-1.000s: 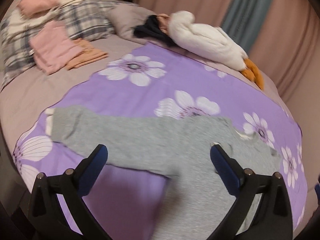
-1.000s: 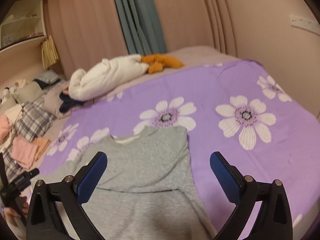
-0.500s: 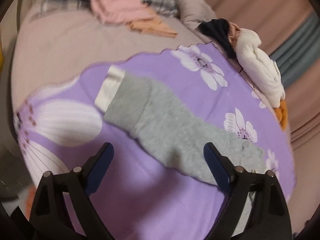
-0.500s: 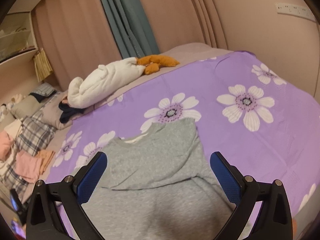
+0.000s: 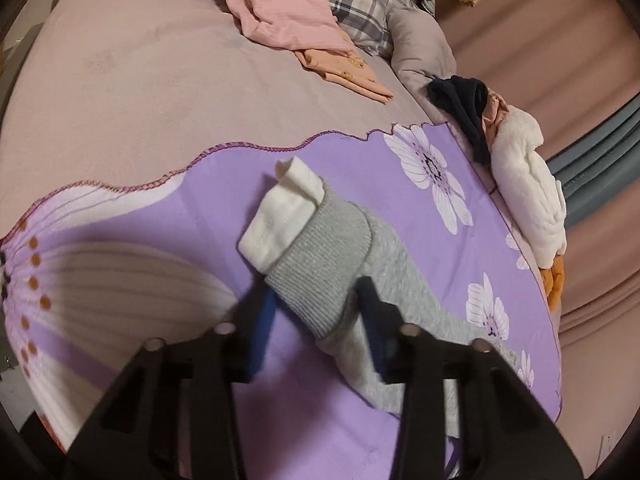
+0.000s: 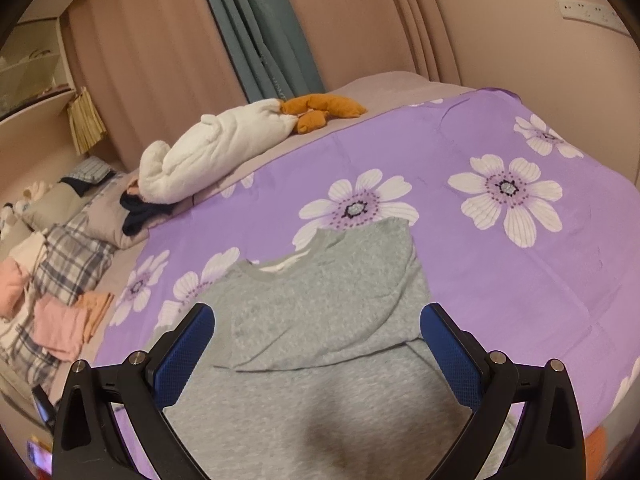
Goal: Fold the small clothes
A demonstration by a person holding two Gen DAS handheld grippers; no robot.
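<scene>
A: One garment in play: the grey knit sweatshirt [image 6: 320, 320] lies flat on the purple flowered bedspread [image 6: 520, 280], far sleeve already folded across the chest.

B: Near sleeve?

A: The long grey sleeve [image 5: 400, 280] lies stretched out over the bedspread. The left gripper [image 5: 316, 320] is closing around its ribbed grey cuff [image 5: 324, 268], cuff between the jaws, white inner cuff [image 5: 280, 216] poking out past them.

B: Pads pressing yet?

A: Looks like contact, but blurred. I'd grab both layers and lift clear before swinging across.

B: Right gripper [image 6: 316, 344]?

A: Jaws wide apart, holding nothing, over the chest.
</scene>
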